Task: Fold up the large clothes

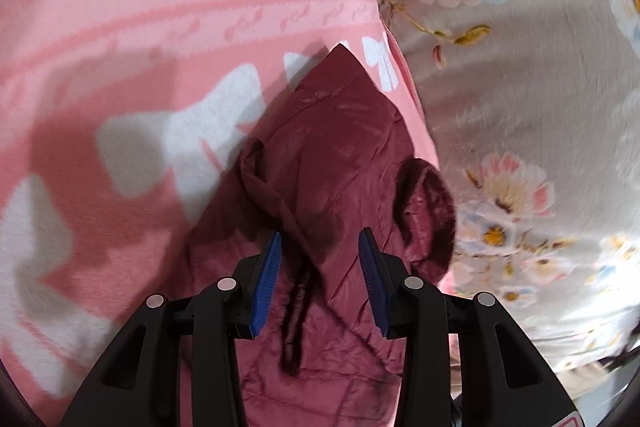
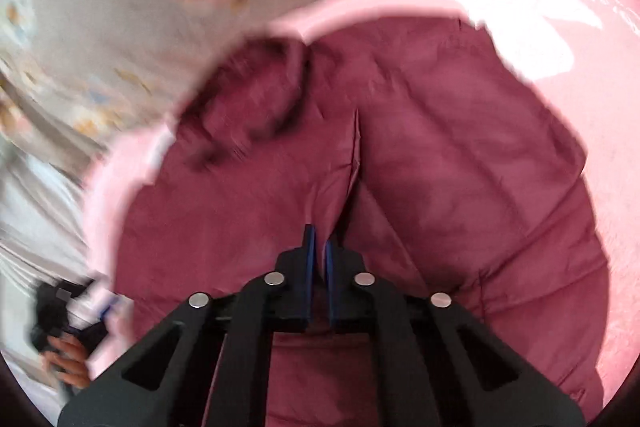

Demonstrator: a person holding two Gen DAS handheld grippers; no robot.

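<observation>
The right gripper (image 2: 320,251) had its fingers pinched shut on a crease of the puffy maroon quilted jacket (image 2: 420,155), seemingly to fold it, while the left gripper (image 1: 320,247) hovered half-open, its fingers straddling the jacket's hood on the pink blanket (image 1: 160,27).

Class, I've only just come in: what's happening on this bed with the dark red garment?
A person holding a two-finger gripper in each hand is folding a maroon padded jacket that lies on a pink blanket, beside a floral quilt. The right gripper has its fingers shut, pinching a fold of the jacket near the middle seam. The left gripper is open, its blue fingers either side of a raised flap without pressing it. The jacket is still only partly folded.
</observation>
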